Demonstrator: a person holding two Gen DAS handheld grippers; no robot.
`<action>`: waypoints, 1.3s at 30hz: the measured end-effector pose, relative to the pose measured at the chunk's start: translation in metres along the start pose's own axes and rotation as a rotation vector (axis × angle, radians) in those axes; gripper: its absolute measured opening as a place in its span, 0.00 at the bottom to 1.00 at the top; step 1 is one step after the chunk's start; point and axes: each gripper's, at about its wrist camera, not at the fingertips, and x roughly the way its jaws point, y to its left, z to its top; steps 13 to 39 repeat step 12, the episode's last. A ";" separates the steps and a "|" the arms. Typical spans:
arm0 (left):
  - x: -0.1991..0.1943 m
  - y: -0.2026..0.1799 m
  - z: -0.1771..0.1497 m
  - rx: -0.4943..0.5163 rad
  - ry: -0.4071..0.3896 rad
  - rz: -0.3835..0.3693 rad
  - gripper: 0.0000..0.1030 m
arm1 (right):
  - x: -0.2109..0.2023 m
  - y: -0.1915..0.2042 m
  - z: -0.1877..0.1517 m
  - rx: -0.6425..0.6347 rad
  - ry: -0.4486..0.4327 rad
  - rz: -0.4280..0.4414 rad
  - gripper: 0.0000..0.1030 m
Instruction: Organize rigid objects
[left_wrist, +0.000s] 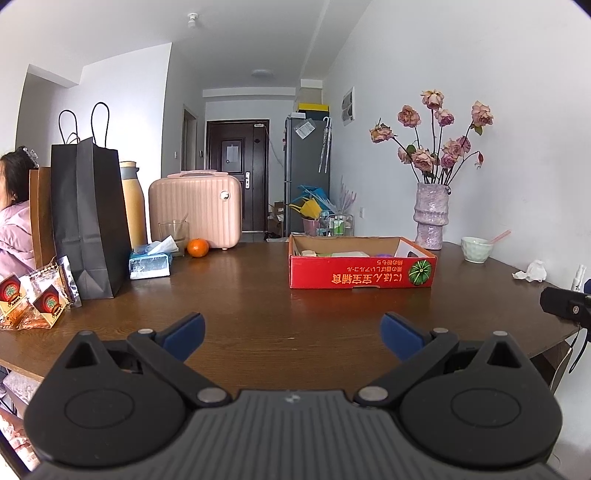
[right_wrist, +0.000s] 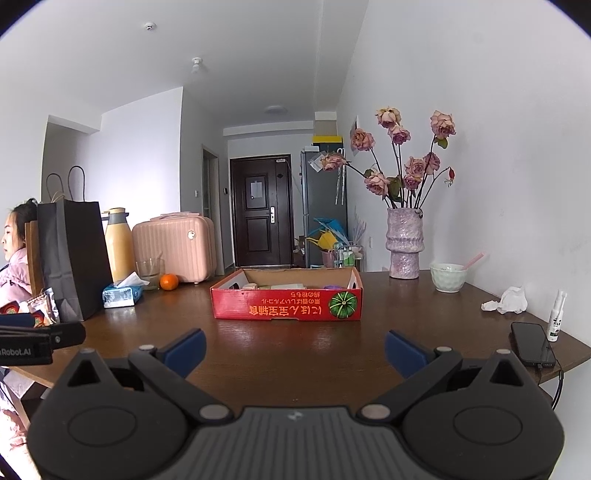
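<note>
A shallow red cardboard box (left_wrist: 362, 273) (right_wrist: 286, 304) with a green pumpkin picture stands on the dark wooden table (left_wrist: 258, 317) (right_wrist: 295, 343); several small pale items lie inside it, mostly hidden by its wall. My left gripper (left_wrist: 293, 334) hovers open above the table's near edge, well short of the box and to its left, nothing between its blue pads. My right gripper (right_wrist: 295, 350) is also open and empty, facing the box from the near side. An orange (left_wrist: 198, 247) (right_wrist: 169, 281) lies at the back left.
At the left stand a black paper bag (left_wrist: 88, 218), a tissue pack (left_wrist: 149, 262), a glass, a yellow flask and a pink case (left_wrist: 195, 214); snack packets (left_wrist: 33, 299) lie near the edge. A vase of roses (right_wrist: 404, 243), a bowl (right_wrist: 448, 277), crumpled tissue, a spray bottle and a phone (right_wrist: 532, 343) sit right. A person sits far left.
</note>
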 end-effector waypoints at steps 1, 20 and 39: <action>0.000 0.000 0.000 0.002 -0.003 0.001 1.00 | 0.000 0.000 0.000 0.000 -0.001 -0.001 1.00; -0.001 -0.001 -0.002 0.007 -0.015 -0.021 1.00 | 0.000 -0.003 -0.001 0.009 0.004 -0.006 1.00; -0.001 -0.001 -0.002 0.007 -0.015 -0.021 1.00 | 0.000 -0.003 -0.001 0.009 0.004 -0.006 1.00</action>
